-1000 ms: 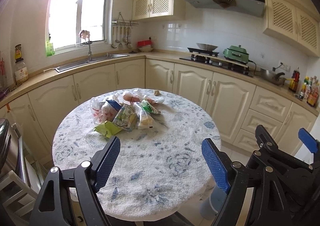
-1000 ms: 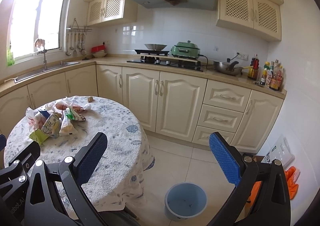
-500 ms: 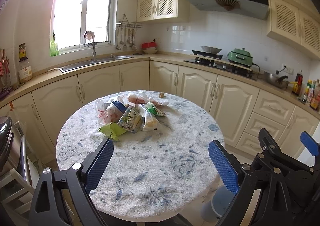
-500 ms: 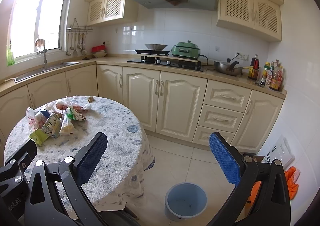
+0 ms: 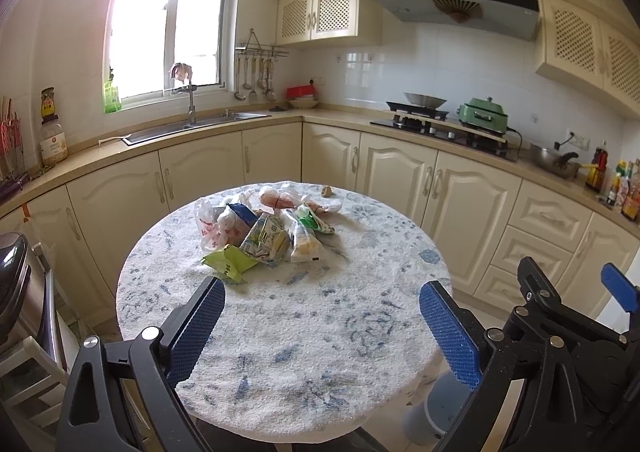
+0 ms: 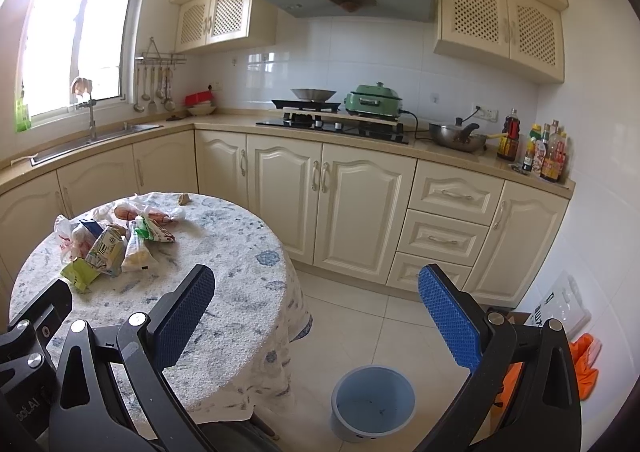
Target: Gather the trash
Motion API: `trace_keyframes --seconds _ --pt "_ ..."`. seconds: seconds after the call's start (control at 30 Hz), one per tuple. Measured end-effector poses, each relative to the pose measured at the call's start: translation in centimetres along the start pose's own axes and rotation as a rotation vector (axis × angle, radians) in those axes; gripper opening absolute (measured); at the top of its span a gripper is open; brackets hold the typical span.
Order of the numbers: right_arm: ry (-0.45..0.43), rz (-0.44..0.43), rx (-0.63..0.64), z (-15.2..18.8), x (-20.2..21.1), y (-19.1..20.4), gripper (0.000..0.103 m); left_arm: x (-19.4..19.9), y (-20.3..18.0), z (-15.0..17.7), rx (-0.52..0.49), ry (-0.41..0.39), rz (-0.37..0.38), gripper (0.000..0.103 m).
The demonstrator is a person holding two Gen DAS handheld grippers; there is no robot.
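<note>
Your left gripper [image 5: 322, 316] has just been opening and now stands wide with nothing between its pads; your right gripper [image 6: 316, 304] gapes wide and empty too. The trash pile [image 5: 262, 230] lies on the round table [image 5: 360, 332], toward its far side. Only your right view shows the blue bin [image 6: 373, 398] whole on the floor; your left view shows just its edge under the tablecloth.

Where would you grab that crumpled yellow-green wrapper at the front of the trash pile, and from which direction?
Probably by its raised, creased near edge, coming from the table's near side. The yellow-green wrapper lies at the pile's front, closest to the open left gripper, with bare tablecloth before it. Its folded ridge stands off the cloth, giving the pads something to pinch; the flat parts would likely slip.
</note>
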State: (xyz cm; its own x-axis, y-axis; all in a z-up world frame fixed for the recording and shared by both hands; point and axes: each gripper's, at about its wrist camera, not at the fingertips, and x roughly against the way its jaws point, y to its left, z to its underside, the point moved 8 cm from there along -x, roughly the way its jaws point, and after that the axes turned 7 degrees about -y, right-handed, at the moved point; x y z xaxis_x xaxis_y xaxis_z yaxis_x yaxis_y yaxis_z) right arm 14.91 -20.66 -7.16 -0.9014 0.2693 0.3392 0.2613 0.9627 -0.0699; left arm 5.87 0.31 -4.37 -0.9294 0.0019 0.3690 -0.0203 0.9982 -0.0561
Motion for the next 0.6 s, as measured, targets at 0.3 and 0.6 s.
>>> trace_keyframes --seconds 0.3,0.6 --pt "0.0 -0.001 -0.001 0.0 0.04 -0.03 0.103 0.1 0.05 0.12 0.0 0.003 -0.004 0.097" --pt "0.014 -0.005 0.012 0.21 -0.3 0.05 0.103 0.02 0.2 0.0 0.001 0.007 -0.014 0.1"
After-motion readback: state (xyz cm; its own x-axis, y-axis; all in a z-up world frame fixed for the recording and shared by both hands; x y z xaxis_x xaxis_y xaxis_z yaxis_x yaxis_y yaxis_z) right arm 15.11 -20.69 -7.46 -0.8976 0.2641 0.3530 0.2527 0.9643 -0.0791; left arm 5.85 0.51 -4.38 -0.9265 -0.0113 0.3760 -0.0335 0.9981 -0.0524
